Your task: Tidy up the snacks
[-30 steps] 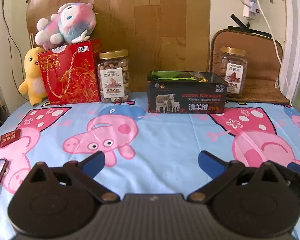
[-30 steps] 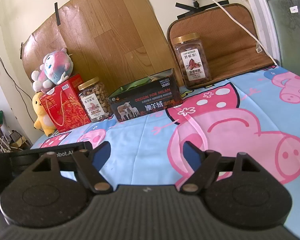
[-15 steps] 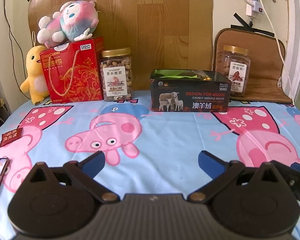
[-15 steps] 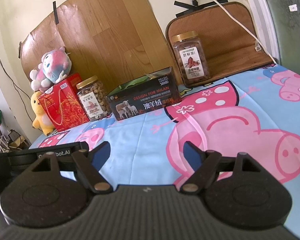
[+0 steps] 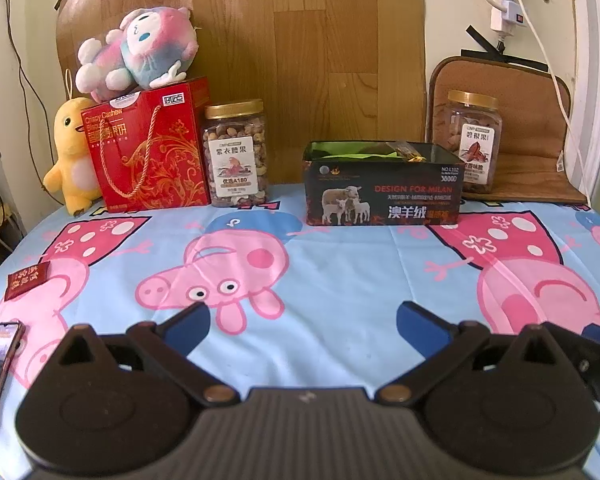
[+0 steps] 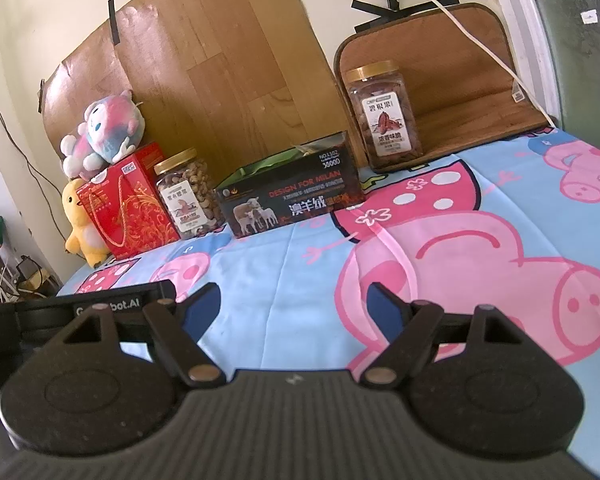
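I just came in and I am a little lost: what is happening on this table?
A person holds two tongs over the table, sorting snacks. The left tongs and right tongs are both open and hold nothing. At the back stand a red box, two nut jars and an open dark box. Nothing is gripped yet.

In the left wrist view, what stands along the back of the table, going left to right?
Yellow duck plush → red gift box → cashew jar → dark open box → pecan jar.
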